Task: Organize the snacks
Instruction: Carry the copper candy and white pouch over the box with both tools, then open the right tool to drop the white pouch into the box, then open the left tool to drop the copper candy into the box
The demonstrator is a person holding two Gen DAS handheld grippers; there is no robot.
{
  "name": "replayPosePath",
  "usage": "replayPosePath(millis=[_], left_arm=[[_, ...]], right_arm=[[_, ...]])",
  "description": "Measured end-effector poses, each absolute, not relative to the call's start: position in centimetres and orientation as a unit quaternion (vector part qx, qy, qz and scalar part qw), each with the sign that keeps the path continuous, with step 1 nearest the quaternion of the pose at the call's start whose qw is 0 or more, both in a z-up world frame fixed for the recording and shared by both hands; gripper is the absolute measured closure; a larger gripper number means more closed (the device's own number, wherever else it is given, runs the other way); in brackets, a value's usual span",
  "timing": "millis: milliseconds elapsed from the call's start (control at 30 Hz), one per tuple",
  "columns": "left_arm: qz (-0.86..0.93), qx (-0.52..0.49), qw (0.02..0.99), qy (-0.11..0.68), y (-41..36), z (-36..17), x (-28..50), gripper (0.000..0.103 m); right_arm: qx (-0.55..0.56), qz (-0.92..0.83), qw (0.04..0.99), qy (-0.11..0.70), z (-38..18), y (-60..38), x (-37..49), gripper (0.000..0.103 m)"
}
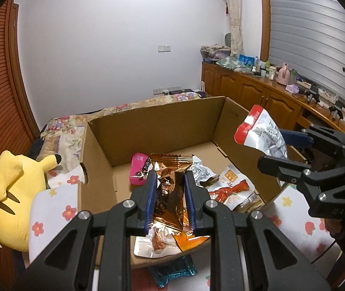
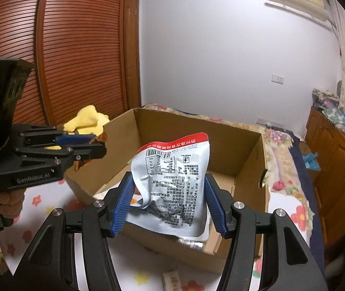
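Note:
An open cardboard box sits on a flowered bedsheet; it also shows in the right wrist view. My left gripper is shut on a copper foil snack bag held above the box's near end. My right gripper is shut on a white pouch with a red top, held over the box's right rim. Inside the box lie a pink packet, a silver pouch and an orange-and-white bag.
A yellow plush toy lies left of the box. A teal wrapper lies on the sheet in front of the box. A wooden cabinet with clutter runs along the right wall. A slatted wardrobe stands at left.

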State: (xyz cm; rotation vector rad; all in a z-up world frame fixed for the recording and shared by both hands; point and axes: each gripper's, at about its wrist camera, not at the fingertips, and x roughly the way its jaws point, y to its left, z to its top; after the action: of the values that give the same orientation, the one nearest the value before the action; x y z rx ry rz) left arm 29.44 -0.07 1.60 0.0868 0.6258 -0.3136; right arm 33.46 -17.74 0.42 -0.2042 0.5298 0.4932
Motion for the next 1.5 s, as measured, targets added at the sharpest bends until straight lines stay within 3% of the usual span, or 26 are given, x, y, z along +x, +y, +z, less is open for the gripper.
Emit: replayPosePath(millis=[633, 1500], left_arm=[[-0.147, 0.053, 0.933, 0.323, -0.6, 0.7, 31.2, 0.082], [-0.143, 0.063, 0.93, 0.333, -1.4, 0.1, 32.4, 0.081]], right_arm=[[-0.11, 0.193, 0.928, 0.298, -0.7, -17.6, 38.2, 0.043], [-0.093, 0.188, 0.926, 0.313, -1.6, -18.3, 39.0, 0.032]])
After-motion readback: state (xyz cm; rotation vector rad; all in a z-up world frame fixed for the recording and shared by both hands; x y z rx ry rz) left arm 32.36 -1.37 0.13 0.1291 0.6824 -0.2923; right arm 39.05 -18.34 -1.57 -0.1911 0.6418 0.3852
